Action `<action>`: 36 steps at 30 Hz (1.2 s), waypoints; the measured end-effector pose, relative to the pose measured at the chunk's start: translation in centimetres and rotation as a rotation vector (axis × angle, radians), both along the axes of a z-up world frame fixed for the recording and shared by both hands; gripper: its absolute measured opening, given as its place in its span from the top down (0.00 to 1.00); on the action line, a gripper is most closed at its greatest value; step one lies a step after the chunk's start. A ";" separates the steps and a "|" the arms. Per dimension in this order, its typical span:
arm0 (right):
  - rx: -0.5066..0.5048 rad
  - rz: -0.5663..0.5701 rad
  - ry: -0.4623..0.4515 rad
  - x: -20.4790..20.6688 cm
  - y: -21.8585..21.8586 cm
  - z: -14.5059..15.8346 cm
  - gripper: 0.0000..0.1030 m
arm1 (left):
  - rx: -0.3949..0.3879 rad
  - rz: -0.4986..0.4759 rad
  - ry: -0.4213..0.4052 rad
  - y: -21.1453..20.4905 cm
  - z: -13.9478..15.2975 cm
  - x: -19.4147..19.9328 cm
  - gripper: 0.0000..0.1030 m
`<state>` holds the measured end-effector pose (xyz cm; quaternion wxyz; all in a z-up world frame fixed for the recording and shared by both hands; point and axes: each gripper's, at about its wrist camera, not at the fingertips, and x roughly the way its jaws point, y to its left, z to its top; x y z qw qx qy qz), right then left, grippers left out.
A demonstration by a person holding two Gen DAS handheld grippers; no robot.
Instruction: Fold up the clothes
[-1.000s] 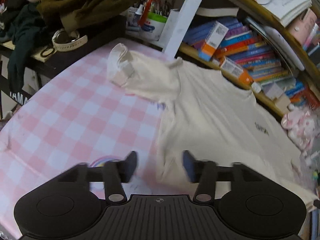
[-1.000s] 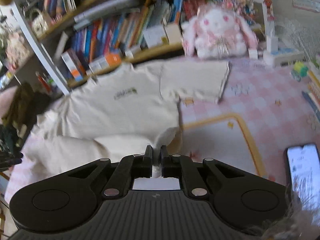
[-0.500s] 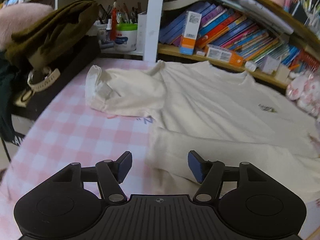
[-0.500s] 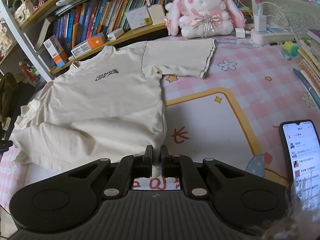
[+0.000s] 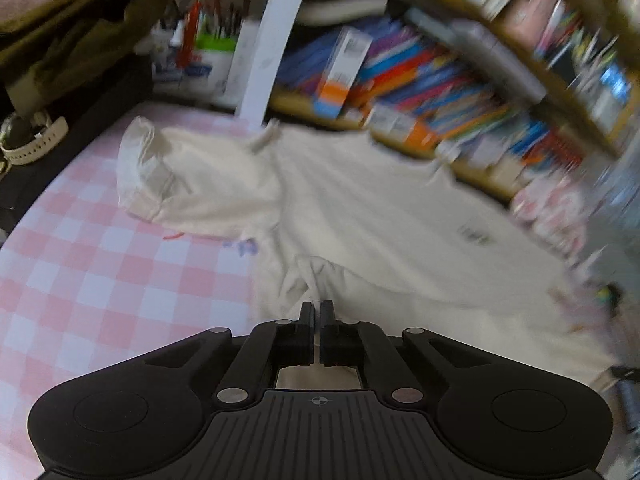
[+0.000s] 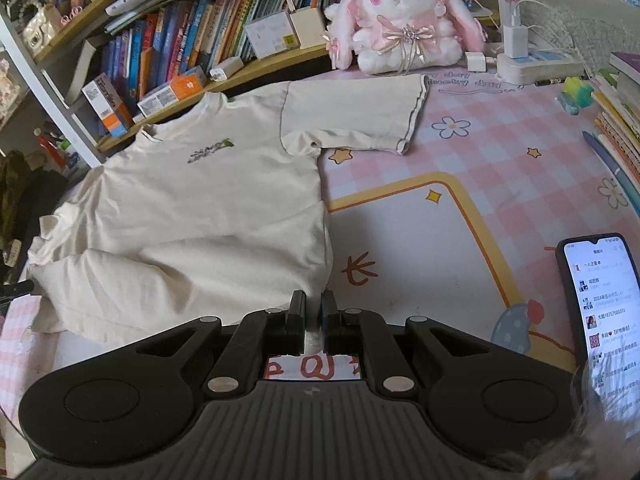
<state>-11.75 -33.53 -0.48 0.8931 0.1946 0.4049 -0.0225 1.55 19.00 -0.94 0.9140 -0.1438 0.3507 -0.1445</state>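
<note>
A: Two grippers, both at the near hem of the cream T-shirt. The left gripper has just snapped closed, and its fingers pinch a raised fold of that cloth. The right gripper has its fingers pressed on the hem's right corner.

B: What crowds the shirt?

A: It lies flat on the pink checked mat, collar touching the low bookshelf. A plush rabbit sits just beyond the spread right sleeve. A phone lies at the near right, well apart from the shirt.

B: And the left side?

A: The left sleeve is bunched up near a dark cloth pile. Bare mat lies open left of the shirt and between shirt and phone.
</note>
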 end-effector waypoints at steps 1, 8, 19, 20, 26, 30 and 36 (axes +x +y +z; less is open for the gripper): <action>0.004 0.004 -0.012 -0.4 -0.1 0.5 0.93 | -0.025 0.015 -0.020 0.3 0.9 -1.2 1.00; 0.029 0.072 -0.105 -5.6 -0.6 5.7 0.93 | -0.218 0.123 0.003 3.1 4.1 -11.8 1.00; 0.116 0.103 0.087 -11.4 -0.7 2.6 0.94 | -0.175 0.225 0.252 4.2 -1.5 -17.9 1.00; 0.120 0.099 0.099 -11.5 -0.6 2.1 0.93 | -0.189 0.237 0.237 4.4 -1.3 -18.1 1.00; 0.184 0.083 0.022 -12.0 -0.9 3.5 0.94 | -0.223 0.240 0.105 5.1 2.4 -19.6 0.99; 0.118 0.104 0.103 -11.6 -0.7 2.1 0.94 | -0.083 0.250 0.278 4.6 -1.8 -19.3 0.98; 0.011 0.105 0.161 -12.4 -0.5 0.5 0.82 | 0.120 0.314 0.323 4.5 -2.7 -19.2 0.63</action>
